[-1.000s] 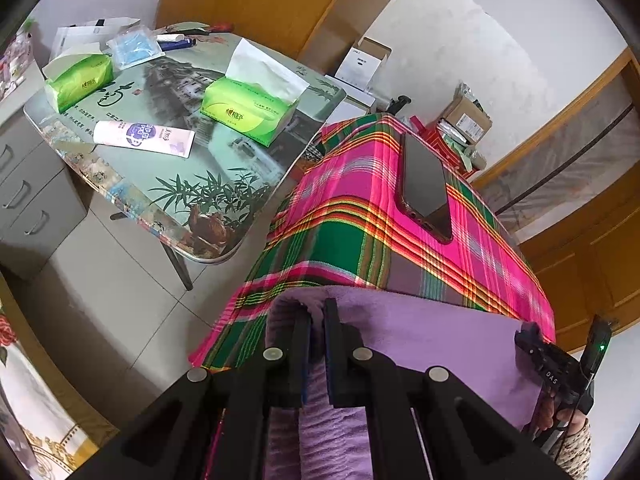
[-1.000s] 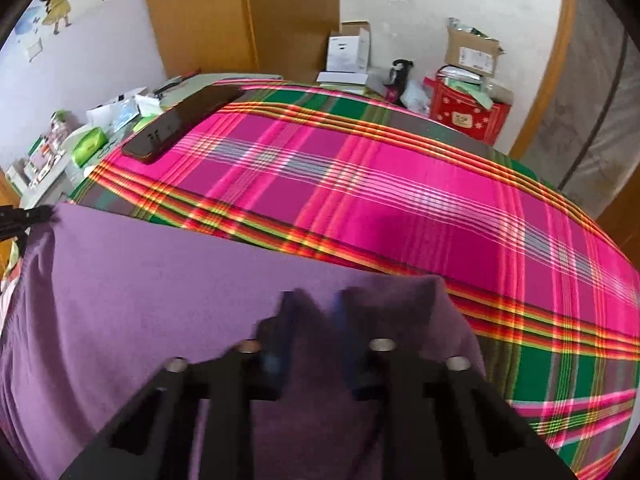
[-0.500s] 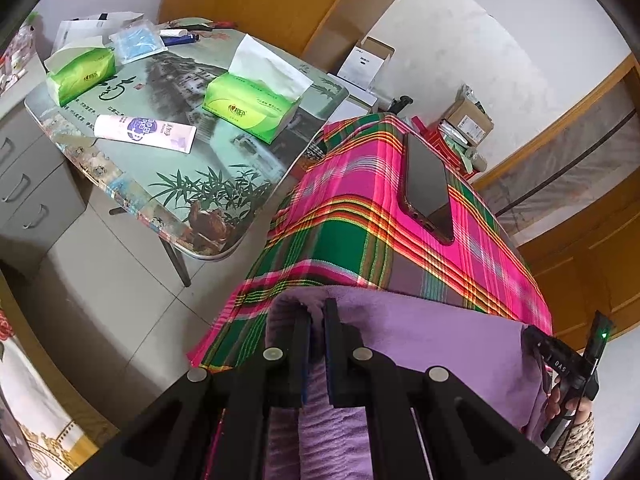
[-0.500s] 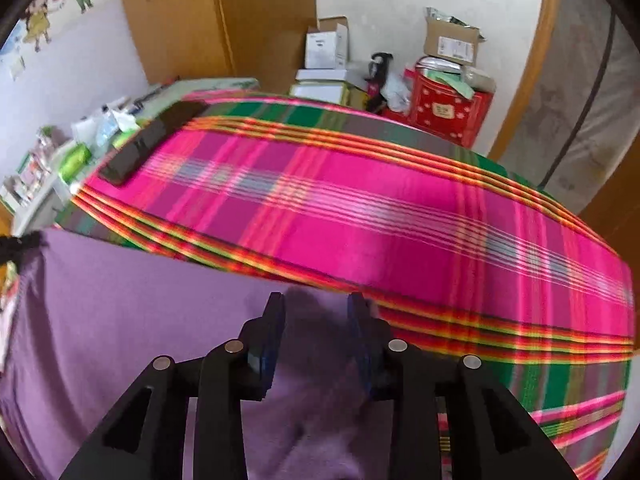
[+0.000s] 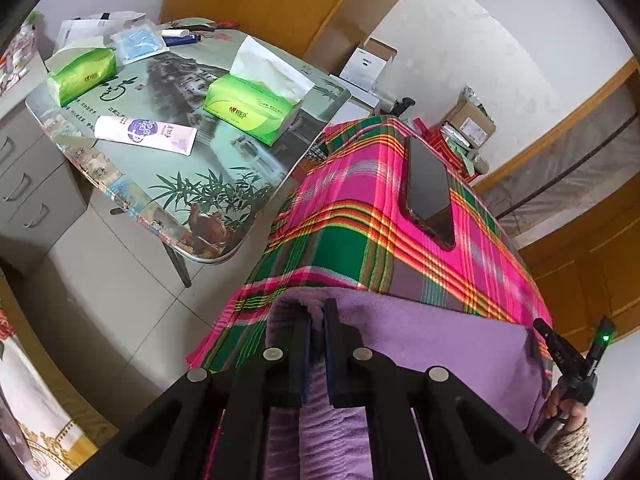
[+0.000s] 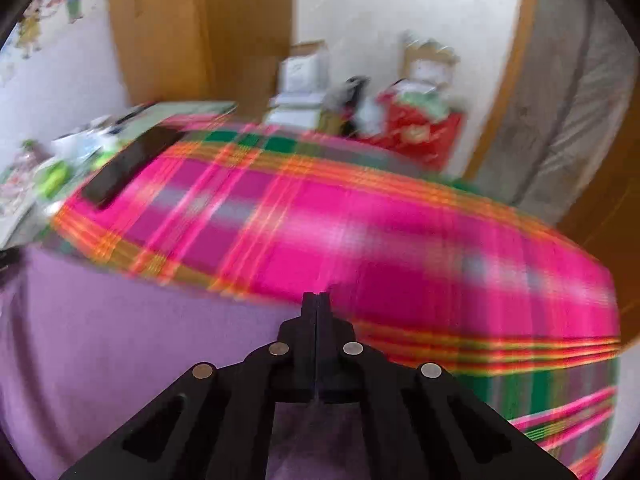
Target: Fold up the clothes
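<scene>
Pink, green and orange plaid cloth (image 5: 360, 216) covers the bench where the folding is done, and a dark phone (image 5: 428, 188) lies flat on it toward the far end. Across the near edge of that cloth spreads the purple garment (image 5: 440, 336), one corner of it pinched in the left gripper (image 5: 317, 312), whose fingers stand narrow with a ridge of purple fabric between them. The right gripper (image 6: 316, 300) has its fingers pressed fully together, tip to tip; its view is blurred, and no fabric shows between the tips, though purple cloth lies beneath and to the left of them. In the left wrist view a hand (image 5: 568, 404) grips that right tool at the garment's far corner, a green light glowing on it. Beside the plaid bench stands a second bench (image 5: 192, 200) printed with bamboo, buildings and brushed characters too small to read. On it sit two green tissue packs, the nearer tissue pack (image 5: 252, 104) with a white sheet standing out of its slot, the farther tissue pack (image 5: 80, 72) near the corner; each carries a small red logo that cannot be read. A white tube (image 5: 146, 134) with a purple label lies between them. Cardboard boxes (image 5: 472, 120) and a red box (image 6: 416, 128) stand against the white wall.
</scene>
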A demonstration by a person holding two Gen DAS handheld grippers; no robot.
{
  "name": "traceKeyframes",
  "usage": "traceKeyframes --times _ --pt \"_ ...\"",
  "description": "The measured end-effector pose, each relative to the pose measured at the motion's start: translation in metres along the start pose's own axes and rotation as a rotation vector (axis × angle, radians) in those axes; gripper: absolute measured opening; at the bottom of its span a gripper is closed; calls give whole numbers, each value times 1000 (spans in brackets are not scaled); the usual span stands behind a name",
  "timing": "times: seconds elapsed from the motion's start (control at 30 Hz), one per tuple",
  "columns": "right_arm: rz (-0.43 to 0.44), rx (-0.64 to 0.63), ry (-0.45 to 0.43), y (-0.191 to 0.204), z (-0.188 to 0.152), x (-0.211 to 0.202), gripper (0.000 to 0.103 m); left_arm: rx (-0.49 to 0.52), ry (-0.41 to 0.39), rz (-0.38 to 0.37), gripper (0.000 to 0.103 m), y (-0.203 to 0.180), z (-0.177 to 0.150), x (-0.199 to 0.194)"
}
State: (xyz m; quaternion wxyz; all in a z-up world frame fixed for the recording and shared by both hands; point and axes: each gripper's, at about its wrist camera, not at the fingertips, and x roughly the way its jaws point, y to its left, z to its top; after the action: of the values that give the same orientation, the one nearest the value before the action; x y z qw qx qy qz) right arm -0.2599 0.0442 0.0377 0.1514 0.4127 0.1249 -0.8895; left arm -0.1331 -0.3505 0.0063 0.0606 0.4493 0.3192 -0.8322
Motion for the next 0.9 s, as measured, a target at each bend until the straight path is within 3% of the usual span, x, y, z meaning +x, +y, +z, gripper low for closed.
traceKeyframes --times 0.03,0.1,0.23,0.43,0.6,0.67,0.9 --pt "-26 9 -12 -2 2 0 0 1 2 1 6 1 0 1" --pt "30 66 22 -8 1 3 0 -1 4 -3 6 1 0 1" --pt "23 70 17 -12 -8 -8 0 -4 14 -6 6 0 -3 -3" --pt "82 190 -10 -42 -25 -51 2 35 -18 -11 7 -4 -23 -40" --pt "87 237 -54 -63 -59 -114 10 95 -72 -28 11 -10 -53 -86" --pt "86 257 -80 -72 -79 -141 13 125 -82 -48 18 -17 -69 -102" --pt "28 332 -129 -97 -168 -219 26 287 20 -141 24 -62 -127 -113"
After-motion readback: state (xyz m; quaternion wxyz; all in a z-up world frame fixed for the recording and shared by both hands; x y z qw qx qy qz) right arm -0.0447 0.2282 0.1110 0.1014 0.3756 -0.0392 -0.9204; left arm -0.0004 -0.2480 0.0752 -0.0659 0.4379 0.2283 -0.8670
